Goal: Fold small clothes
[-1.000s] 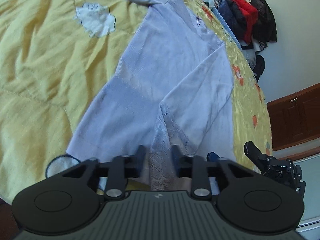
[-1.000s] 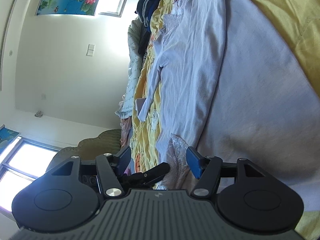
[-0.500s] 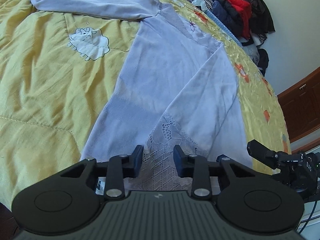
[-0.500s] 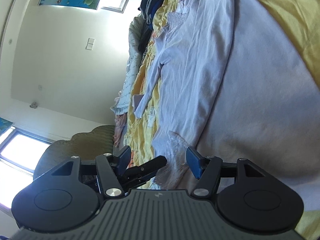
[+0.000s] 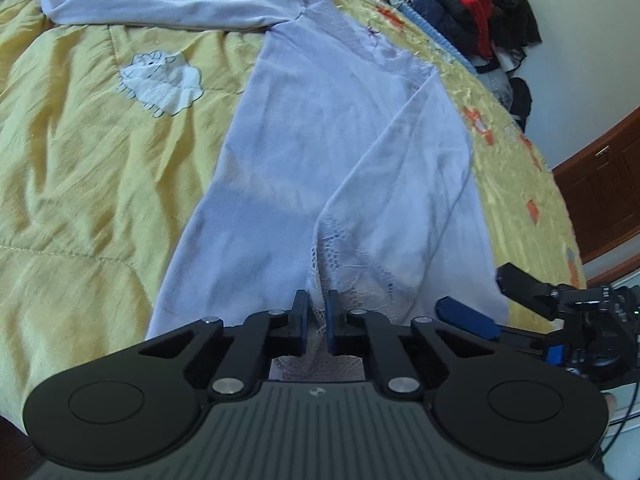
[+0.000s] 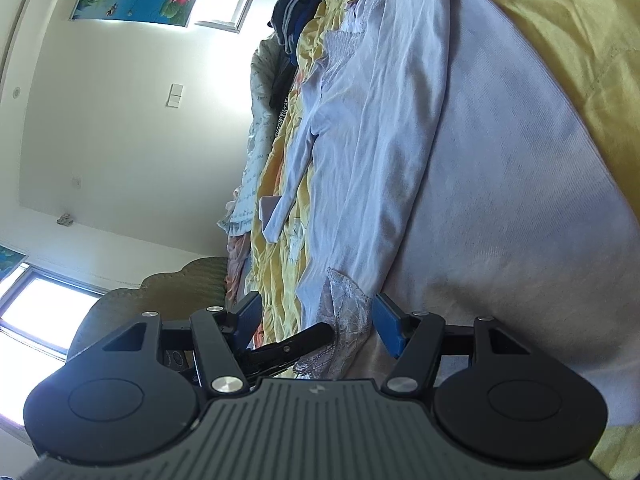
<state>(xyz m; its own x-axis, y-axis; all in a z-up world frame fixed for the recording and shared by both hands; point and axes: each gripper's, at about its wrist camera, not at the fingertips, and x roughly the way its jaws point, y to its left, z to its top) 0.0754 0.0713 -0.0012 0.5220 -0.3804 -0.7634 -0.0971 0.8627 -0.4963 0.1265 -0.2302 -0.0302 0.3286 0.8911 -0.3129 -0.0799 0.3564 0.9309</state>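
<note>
A pale lavender long-sleeved garment (image 5: 320,128) lies spread on a yellow quilt (image 5: 80,160), one sleeve (image 5: 160,4) stretched far left. At its near edge is a lace hem (image 5: 348,264). My left gripper (image 5: 316,312) is closing, its jaws nearly together with a pinch of that lace between the pads. My right gripper (image 6: 318,320) stands open just to the right, also seen as a blue pad and a black finger (image 5: 496,300). The lace (image 6: 344,300) bunches between its fingers without being pressed. The left gripper's black finger (image 6: 296,344) pokes in beside it.
A white sheep patch (image 5: 160,82) sits on the quilt left of the garment. A pile of dark and red clothes (image 5: 472,4) lies at the bed's far right corner. A wooden cabinet (image 5: 600,192) stands beyond the right edge. A padded headboard (image 6: 180,284) shows in the right wrist view.
The left gripper's jaws have drawn together on the lace hem, and its view has tilted to show more of the far sleeve. The right gripper has stayed as it was.
</note>
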